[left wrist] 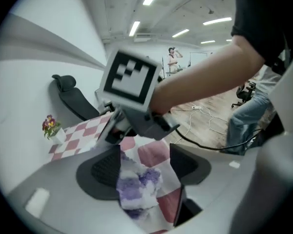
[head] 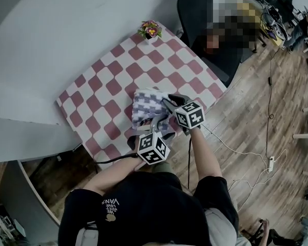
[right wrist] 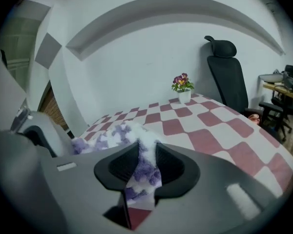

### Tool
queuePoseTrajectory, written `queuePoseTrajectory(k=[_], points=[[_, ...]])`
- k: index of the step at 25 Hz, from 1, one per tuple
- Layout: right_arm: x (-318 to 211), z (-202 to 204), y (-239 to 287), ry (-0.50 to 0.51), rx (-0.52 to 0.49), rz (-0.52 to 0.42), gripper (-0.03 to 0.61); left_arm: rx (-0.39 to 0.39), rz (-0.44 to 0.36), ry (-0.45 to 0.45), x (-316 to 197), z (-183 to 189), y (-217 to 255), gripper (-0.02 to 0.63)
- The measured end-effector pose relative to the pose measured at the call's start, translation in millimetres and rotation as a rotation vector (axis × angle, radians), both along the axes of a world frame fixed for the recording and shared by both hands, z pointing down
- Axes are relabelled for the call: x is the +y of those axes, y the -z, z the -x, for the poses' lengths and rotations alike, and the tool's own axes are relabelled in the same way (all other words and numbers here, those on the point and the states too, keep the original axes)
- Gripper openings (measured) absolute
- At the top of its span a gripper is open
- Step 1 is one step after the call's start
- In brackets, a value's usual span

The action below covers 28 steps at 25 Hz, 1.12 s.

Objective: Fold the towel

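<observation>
Jaws first: right gripper (right wrist: 147, 162) is pinched on a raised fold of the towel (right wrist: 107, 133), with cloth squeezed between both pads. On the left gripper (left wrist: 144, 167) they stand wide apart. Towel sits between them, against one pad with a clear gap to the other, so no grip there.

Hard to read:
- Head view: both grippers sit over the towel's near side. Its near edge and the fingertips are mostly covered by the two marker cubes.
- Left gripper view: the right gripper's marker cube (left wrist: 129, 77) and the forearm (left wrist: 205, 74) block most of the table beyond.
- Towel is bunched; can't count the layers.
- Right gripper view: left gripper body is cut off at the left edge of the frame.

Edges and room:
- Towel lies on the checked cloth (head: 108, 81) of the table, close to the edge nearest the person.
- Far and left parts of the cloth are bare.
- Flower pot (head: 150, 29) sits at the far corner, well apart from the towel.
- Black chair (right wrist: 229, 77) stands just off the table's right side.
- Cable (head: 236, 147) runs across the wood floor (head: 277, 111) to the right.
</observation>
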State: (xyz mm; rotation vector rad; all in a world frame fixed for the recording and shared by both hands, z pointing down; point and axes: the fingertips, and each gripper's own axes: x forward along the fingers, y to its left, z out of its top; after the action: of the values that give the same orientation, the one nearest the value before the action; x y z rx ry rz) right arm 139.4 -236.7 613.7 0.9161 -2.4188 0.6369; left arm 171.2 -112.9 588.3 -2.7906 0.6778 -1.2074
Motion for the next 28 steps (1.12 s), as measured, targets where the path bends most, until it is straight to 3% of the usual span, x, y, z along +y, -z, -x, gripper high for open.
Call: queuePoseTrajectory(k=[5, 9, 12, 15, 19, 25, 28], points=[[-5, -6, -16, -0.044, 0.014, 0.016, 0.121, 0.091, -0.059, -0.029, 23, -1, 31, 0.295], [-4, -8, -19, -0.060, 0.000, 0.019, 0.121, 0.070, -0.146, 0.111, 11, 43, 35, 0.295], [-4, -10, -18, -0.072, 0.000, 0.012, 0.121, 0.030, -0.099, 0.190, 0, 70, 13, 0.295], [-4, -10, -17, -0.087, 0.006, 0.013, 0.121, 0.011, -0.029, 0.140, 6, 65, -5, 0.295], [-7, -12, -19, -0.104, 0.025, 0.019, 0.121, -0.029, -0.020, 0.023, 24, 42, -19, 0.295], [-5, -15, -25, -0.121, 0.047, 0.035, 0.121, -0.217, -0.017, -0.088, 41, 39, -64, 0.295], [-5, -14, -26, -0.132, 0.050, 0.025, 0.121, -0.260, -0.035, -0.103, 39, 44, -72, 0.295]])
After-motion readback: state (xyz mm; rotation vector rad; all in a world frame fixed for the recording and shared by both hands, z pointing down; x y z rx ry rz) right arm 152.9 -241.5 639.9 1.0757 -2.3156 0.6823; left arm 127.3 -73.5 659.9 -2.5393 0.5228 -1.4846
